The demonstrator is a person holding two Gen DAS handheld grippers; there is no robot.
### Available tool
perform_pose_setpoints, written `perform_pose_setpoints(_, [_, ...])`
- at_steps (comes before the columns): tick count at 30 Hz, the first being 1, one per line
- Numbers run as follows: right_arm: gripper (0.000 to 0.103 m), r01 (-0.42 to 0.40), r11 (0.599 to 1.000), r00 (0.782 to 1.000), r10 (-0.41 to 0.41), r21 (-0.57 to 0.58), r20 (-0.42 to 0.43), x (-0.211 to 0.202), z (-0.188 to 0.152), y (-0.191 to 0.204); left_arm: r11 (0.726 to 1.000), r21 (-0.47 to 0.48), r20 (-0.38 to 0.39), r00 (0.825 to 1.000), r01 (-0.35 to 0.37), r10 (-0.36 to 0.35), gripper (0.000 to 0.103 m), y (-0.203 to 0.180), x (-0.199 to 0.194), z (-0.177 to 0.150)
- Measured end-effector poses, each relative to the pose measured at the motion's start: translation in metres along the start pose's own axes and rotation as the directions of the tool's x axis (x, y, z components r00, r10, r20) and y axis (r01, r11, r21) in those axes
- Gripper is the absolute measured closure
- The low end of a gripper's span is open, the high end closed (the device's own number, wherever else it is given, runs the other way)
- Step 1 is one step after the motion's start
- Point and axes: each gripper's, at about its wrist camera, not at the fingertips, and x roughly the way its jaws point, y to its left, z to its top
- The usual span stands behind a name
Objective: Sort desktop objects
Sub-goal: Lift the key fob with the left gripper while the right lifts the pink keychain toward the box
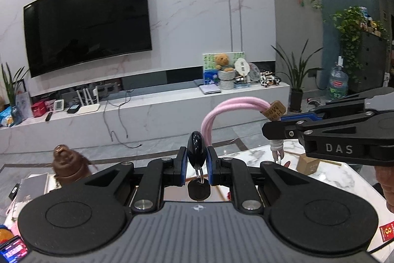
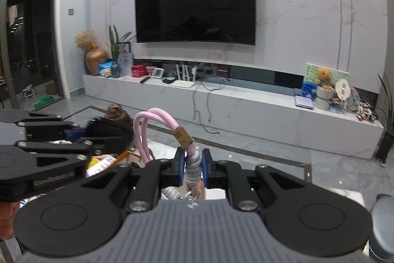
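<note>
A keychain hangs between my two grippers above the table. My left gripper (image 1: 197, 159) is shut on its black key fob (image 1: 196, 149), with a key ring and a dark tag (image 1: 199, 189) hanging below. A pink cord lanyard (image 1: 221, 112) with a brown tag (image 1: 274, 111) arcs from the fob to my right gripper (image 1: 273, 130), which enters from the right. In the right wrist view my right gripper (image 2: 193, 169) is shut on the lanyard's bead-wrapped end (image 2: 192, 170); the pink loop (image 2: 152, 125) rises toward the left gripper (image 2: 110, 134).
A white marble table (image 1: 332, 176) lies below, with a small cardboard box (image 1: 307, 164), a brown figurine (image 1: 69, 164), a notebook (image 1: 32, 189) and a phone (image 1: 12, 250). A TV (image 1: 86, 21) and a long white cabinet (image 1: 147, 110) stand beyond.
</note>
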Motion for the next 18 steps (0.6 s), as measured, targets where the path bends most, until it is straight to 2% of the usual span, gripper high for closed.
perform_pose_setpoints(5, [0.089,-0.036,0.999,0.999,0.036,-0.019,0.010,-0.001,0.006,0.024,0.999,-0.020,0.006,0.999,-0.033,0.033,0.085,0.020,-0.010,-0.003])
perform_pose_setpoints(8, [0.089,-0.061,0.998,0.998,0.061,-0.030,-0.014,0.001,0.001,0.038,0.999,-0.019,-0.014,0.999,-0.039,0.039,0.085,0.032,-0.011,-0.010])
perform_pose_setpoints(13, [0.089,-0.090,0.995,0.992,0.086,-0.042,-0.090,0.012,-0.021,0.052,0.999,-0.032,-0.090,0.996,-0.016,0.013,0.085,0.045,-0.001,-0.029])
perform_pose_setpoints(18, [0.089,-0.106,0.994,0.980,0.098,-0.035,-0.172,0.033,-0.045,0.059,0.998,-0.065,-0.197,0.980,0.013,-0.026,0.085,0.057,0.013,-0.052])
